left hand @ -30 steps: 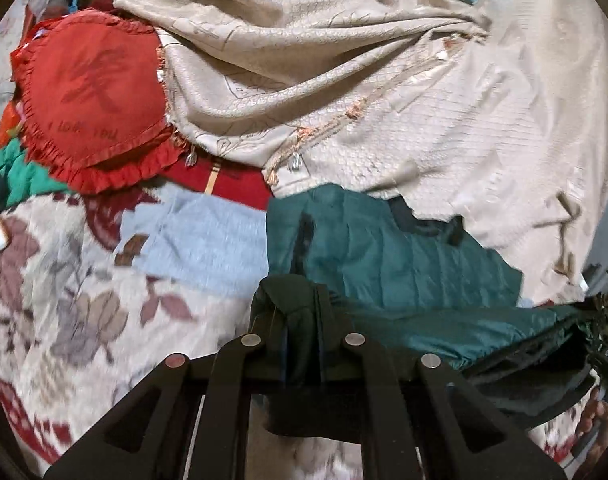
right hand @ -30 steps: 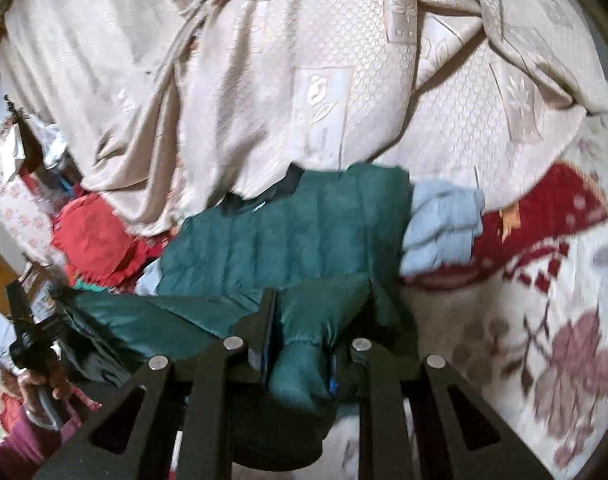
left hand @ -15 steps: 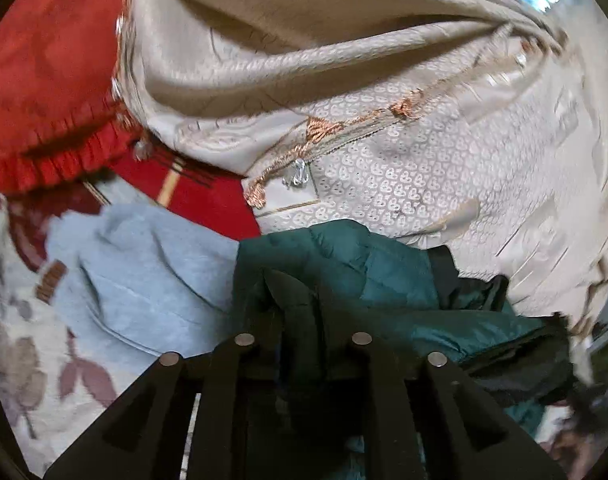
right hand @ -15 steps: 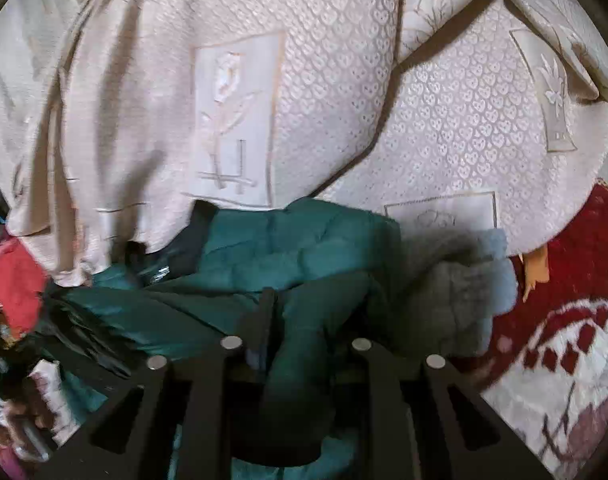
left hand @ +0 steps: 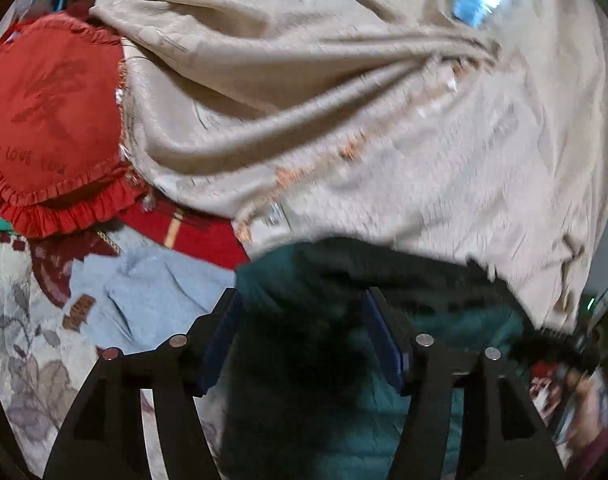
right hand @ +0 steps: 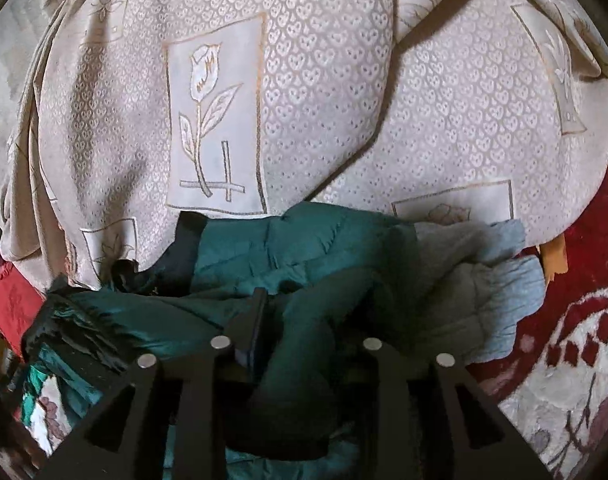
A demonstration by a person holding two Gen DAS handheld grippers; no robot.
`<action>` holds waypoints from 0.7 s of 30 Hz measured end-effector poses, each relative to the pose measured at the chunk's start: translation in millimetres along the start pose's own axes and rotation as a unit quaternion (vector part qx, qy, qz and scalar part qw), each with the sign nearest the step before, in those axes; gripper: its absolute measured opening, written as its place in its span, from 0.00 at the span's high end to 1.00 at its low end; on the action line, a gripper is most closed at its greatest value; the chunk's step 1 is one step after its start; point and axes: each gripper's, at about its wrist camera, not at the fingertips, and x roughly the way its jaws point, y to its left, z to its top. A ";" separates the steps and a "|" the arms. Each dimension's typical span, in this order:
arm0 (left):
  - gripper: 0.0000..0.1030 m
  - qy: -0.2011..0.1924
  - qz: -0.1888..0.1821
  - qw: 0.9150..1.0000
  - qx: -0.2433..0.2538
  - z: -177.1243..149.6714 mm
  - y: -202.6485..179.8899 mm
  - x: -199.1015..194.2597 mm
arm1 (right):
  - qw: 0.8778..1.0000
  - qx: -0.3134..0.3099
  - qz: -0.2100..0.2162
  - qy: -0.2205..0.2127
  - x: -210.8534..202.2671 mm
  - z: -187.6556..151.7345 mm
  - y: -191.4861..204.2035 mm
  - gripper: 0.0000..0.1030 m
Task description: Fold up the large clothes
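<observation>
A dark green quilted jacket (left hand: pixel 456 332) lies crumpled on a floral rug, up against a beige draped cover. My left gripper (left hand: pixel 304 312) hovers over its near edge. Its jaws are opening and stand wide, with the blue pads clear of the cloth below them. In the right wrist view the same jacket (right hand: pixel 304 240) is bunched, and a thick fold of it runs up between the fingers of my right gripper (right hand: pixel 312 316). Those jaws are opening too, but the fold still fills the gap. The right finger is hidden behind the cloth.
A grey-blue garment (left hand: pixel 151 292) lies beside the jacket, also seen in the right wrist view (right hand: pixel 484 304). The beige patterned cover (right hand: pixel 324 100) rises just behind. A red frilled heart cushion (left hand: pixel 51 120) sits far left. The red and cream floral rug (right hand: pixel 564 360) lies underneath.
My left gripper has let go of the jacket fold and spread its jaws wide, and the red cushion is back in its view. The right gripper came closer to the beige cover, still holding its fold.
</observation>
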 end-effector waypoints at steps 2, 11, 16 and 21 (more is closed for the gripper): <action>0.58 0.019 0.032 0.999 0.020 -13.7 -11.7 16.3 | 1.000 0.004 0.017 0.002 -7.9 1.3 2.0 0.45; 0.58 0.057 0.092 0.994 0.018 -22.2 -14.2 74.7 | 0.991 -0.035 0.099 -0.077 -92.7 -19.0 25.6 0.19; 0.58 0.054 0.108 0.992 0.030 -17.2 -19.2 86.2 | 0.981 -0.170 0.075 -0.047 -72.2 -51.8 71.6 0.19; 0.57 0.066 0.117 0.990 0.038 -16.4 -19.7 97.5 | 0.976 -0.217 -0.001 -0.034 -12.2 -40.3 95.7 0.19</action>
